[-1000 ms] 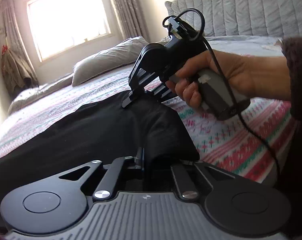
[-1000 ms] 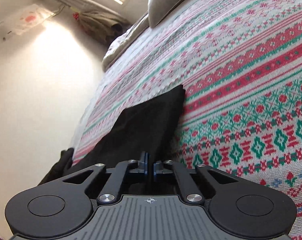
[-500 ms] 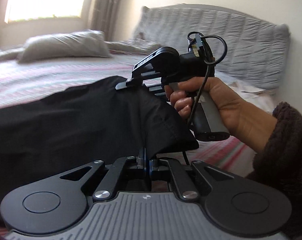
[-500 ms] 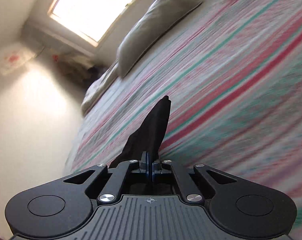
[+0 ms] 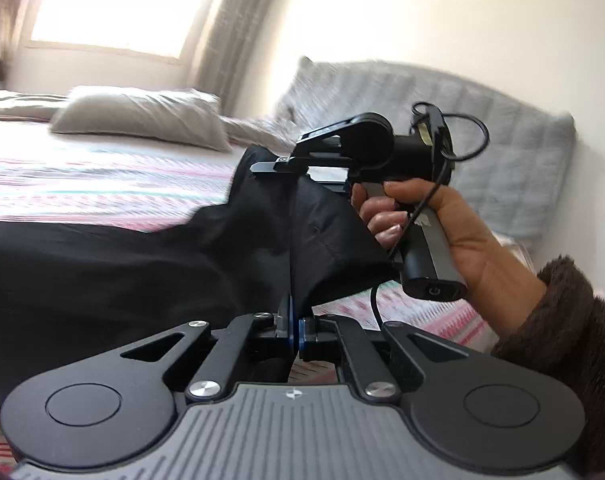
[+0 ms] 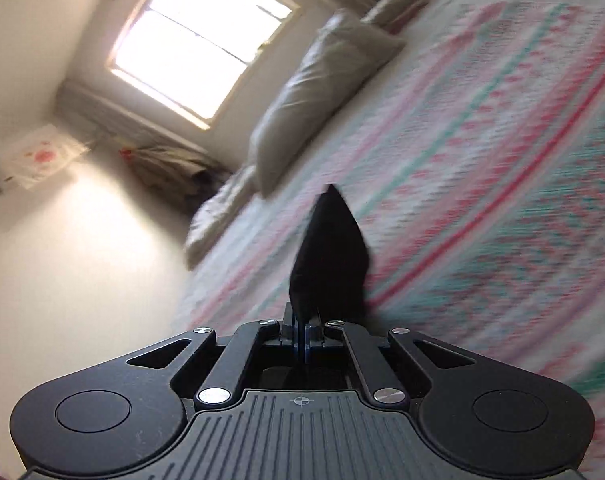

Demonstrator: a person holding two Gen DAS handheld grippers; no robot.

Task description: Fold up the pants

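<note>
A: Both grippers are pinching the black pants [image 5: 102, 280]! Left gripper [image 5: 294, 332] nips one corner, right gripper [image 5: 268, 167] clamps the far edge, cloth lifted off the bed [image 5: 82, 184] between them.

B: The rest drapes across the striped cover. Plenty of bare bed beyond. A pillow [image 6: 314, 96] lies near the window [image 6: 198, 40], headboard [image 5: 482, 152] behind the right hand [image 5: 442, 224].

Beyond the right gripper [image 6: 301, 334] the patterned bedspread [image 6: 502, 168] smears into streaks (motion blur). Left of the left gripper [image 5: 293, 330] the black pants [image 5: 102, 280] are cut off by the picture's edge.
</note>
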